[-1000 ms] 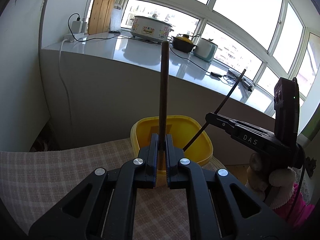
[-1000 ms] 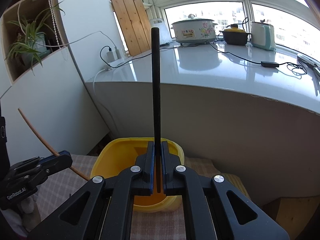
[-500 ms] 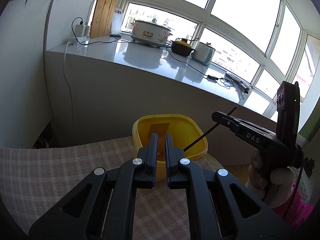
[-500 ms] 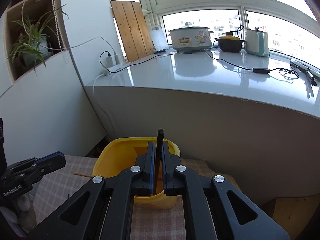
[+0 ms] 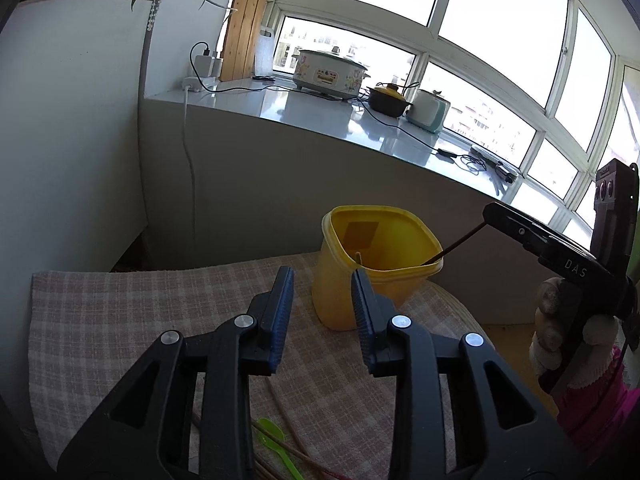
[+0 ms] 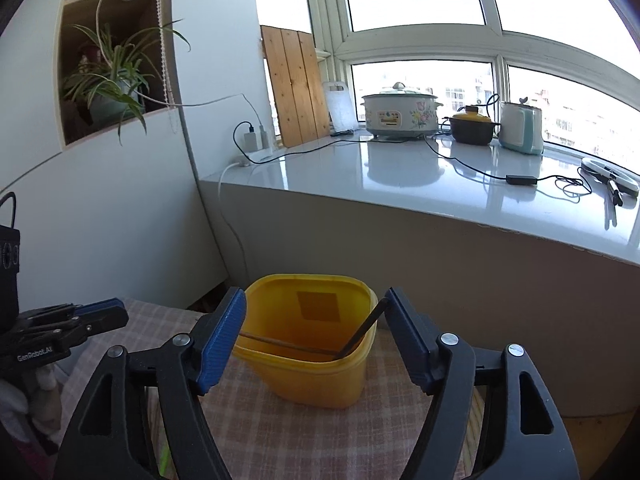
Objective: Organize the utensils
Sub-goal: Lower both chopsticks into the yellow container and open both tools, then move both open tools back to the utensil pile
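A yellow plastic tub (image 5: pixel 380 268) (image 6: pixel 316 344) stands on a checked tablecloth (image 5: pixel 120 320). A brown chopstick (image 6: pixel 280 343) and a black chopstick (image 6: pixel 362 332) lean inside it. My left gripper (image 5: pixel 322 308) is open and empty, just before the tub. My right gripper (image 6: pixel 316 336) is open and empty, its fingers either side of the tub's rim; in the left wrist view it (image 5: pixel 492 212) hovers at the tub's right with the black chopstick (image 5: pixel 456 246) below it. More chopsticks (image 5: pixel 292 436) and a green spoon (image 5: pixel 276 440) lie on the cloth under my left gripper.
A grey counter (image 6: pixel 440 184) rises behind the table with a rice cooker (image 6: pixel 400 110), a dark pot (image 6: pixel 472 130), a kettle (image 6: pixel 520 126) and cables. A white wall (image 5: pixel 68 140) is to the left. The table's far edge lies just behind the tub.
Both grippers have opened and let their chopsticks drop into the yellow tub. Both have drawn back a little from the tub.
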The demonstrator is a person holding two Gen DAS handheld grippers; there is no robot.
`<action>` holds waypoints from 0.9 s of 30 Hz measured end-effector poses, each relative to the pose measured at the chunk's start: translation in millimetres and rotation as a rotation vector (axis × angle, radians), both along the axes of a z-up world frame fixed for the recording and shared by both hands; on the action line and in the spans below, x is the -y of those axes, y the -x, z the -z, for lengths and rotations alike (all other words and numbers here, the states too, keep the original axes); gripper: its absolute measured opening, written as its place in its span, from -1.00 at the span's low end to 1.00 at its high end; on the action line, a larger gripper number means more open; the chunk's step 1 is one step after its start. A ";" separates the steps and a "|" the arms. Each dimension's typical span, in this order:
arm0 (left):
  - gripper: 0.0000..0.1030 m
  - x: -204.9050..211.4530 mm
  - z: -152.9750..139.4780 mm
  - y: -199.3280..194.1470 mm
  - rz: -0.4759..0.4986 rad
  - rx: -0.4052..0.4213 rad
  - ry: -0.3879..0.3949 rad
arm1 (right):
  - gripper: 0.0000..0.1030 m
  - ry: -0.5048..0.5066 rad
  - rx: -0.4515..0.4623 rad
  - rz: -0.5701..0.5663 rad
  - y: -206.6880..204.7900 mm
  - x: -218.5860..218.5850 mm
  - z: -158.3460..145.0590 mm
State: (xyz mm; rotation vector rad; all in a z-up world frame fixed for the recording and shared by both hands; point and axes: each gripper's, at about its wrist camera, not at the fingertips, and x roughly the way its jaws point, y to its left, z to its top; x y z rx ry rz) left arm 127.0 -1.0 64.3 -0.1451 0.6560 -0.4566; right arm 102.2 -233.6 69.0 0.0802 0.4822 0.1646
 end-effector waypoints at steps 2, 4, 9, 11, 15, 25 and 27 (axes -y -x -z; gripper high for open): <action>-0.22 -11.6 5.3 7.3 -0.031 -0.005 -0.011 | 0.60 -0.013 0.045 0.001 10.3 -0.9 -1.2; -0.22 -23.1 11.6 12.8 -0.060 -0.020 -0.033 | 0.70 -0.021 0.080 -0.007 18.5 -3.2 -1.8; -0.22 -47.4 35.3 22.4 -0.112 -0.089 -0.067 | 0.99 -0.023 0.041 -0.078 22.8 -14.8 6.4; -0.22 -57.0 48.1 25.7 -0.132 -0.126 -0.079 | 0.99 -0.011 0.012 -0.110 21.9 -21.4 12.5; -0.22 -74.5 73.3 32.1 -0.157 -0.206 -0.071 | 0.99 0.005 -0.036 -0.170 25.2 -35.7 26.3; -0.22 -93.8 123.8 55.7 -0.173 -0.359 0.006 | 0.98 0.042 -0.172 -0.342 23.3 -85.2 66.5; -0.22 -94.8 132.4 59.7 -0.174 -0.383 0.007 | 0.93 0.052 -0.199 -0.382 21.5 -95.8 75.6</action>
